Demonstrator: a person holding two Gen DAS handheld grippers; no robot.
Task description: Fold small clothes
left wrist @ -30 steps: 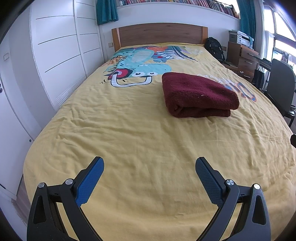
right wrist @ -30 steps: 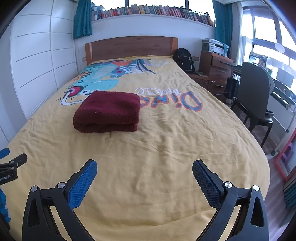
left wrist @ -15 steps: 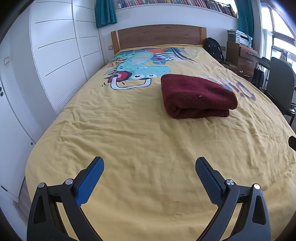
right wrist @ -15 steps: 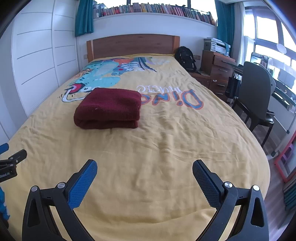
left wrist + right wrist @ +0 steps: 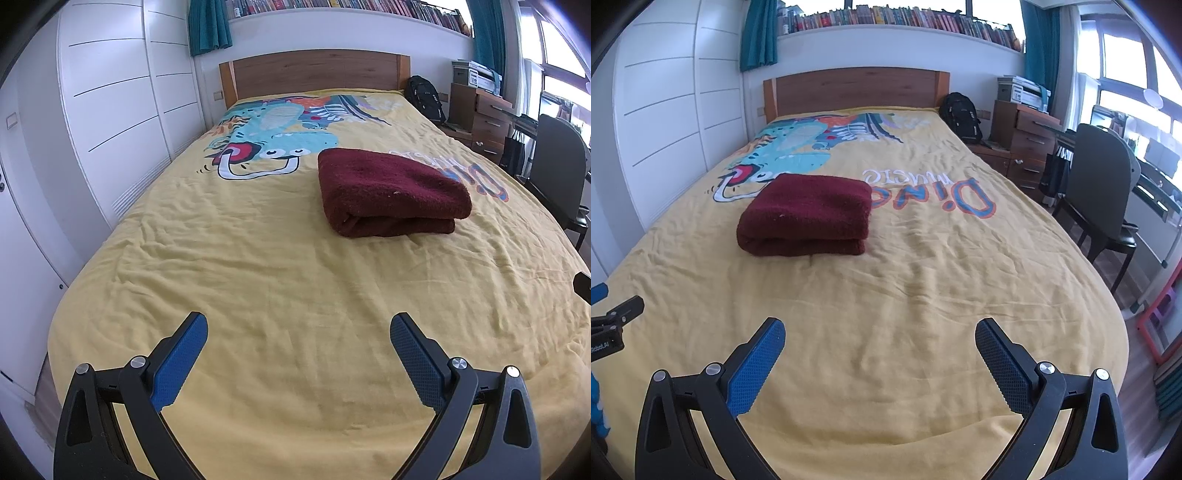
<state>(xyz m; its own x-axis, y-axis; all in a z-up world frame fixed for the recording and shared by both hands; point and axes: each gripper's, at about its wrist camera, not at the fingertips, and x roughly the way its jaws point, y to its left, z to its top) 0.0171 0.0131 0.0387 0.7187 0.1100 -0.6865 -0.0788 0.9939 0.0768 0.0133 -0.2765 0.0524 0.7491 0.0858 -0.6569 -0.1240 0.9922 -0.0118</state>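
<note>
Maroon folded cloth [image 5: 391, 192] lies mid-bed on the yellow bedspread [image 5: 258, 277], partly covering its printed lettering; left gripper [image 5: 299, 328] hovers well short of it, jaws spread wide, holding nothing; right gripper [image 5: 879, 332] likewise gapes empty; what garment the cloth is stays unclear.

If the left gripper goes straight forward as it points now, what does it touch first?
Probably the yellow bedcover. The left gripper is open and empty, angled down over bare cover. The folded dark red towel lies farther ahead and to the right, likely off its line.
</note>
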